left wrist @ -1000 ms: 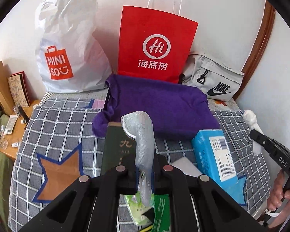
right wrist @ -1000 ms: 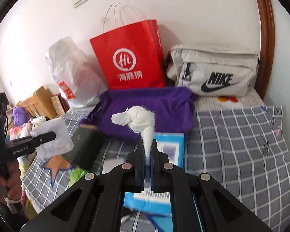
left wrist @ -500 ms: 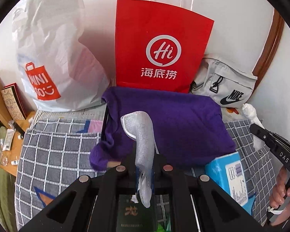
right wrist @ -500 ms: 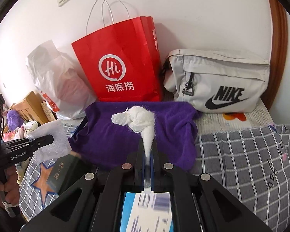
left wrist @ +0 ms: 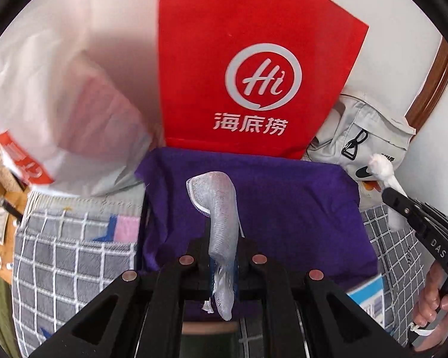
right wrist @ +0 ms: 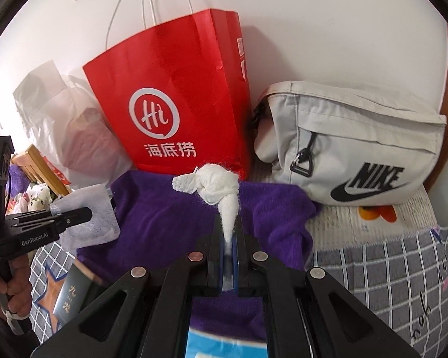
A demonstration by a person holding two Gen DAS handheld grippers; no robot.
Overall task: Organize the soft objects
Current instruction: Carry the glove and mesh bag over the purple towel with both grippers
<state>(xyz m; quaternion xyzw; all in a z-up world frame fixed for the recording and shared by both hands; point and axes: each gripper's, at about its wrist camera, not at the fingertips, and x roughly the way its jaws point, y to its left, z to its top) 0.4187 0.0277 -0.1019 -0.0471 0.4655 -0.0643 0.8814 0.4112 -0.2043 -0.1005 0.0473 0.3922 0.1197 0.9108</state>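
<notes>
While the left tongs (left wrist: 222, 256) stay clamped on a strip of white mesh foam (left wrist: 216, 208), that strip stands up above the near edge of the purple towel (left wrist: 298, 205). The right tongs (right wrist: 230, 240) are clamped on a knotted white cloth (right wrist: 216, 186), held over the same towel's middle. The towel lies on the grey checked bed (right wrist: 382, 271). Beyond it, against the wall, stand a white plastic bag (left wrist: 74, 113) at left, a red paper bag (right wrist: 176, 104) in the centre and a grey Nike pouch (right wrist: 358, 152) at right.

Red paper bag (right wrist: 176, 101) beside grey Nike pouch (right wrist: 352, 146), against wall.
</notes>
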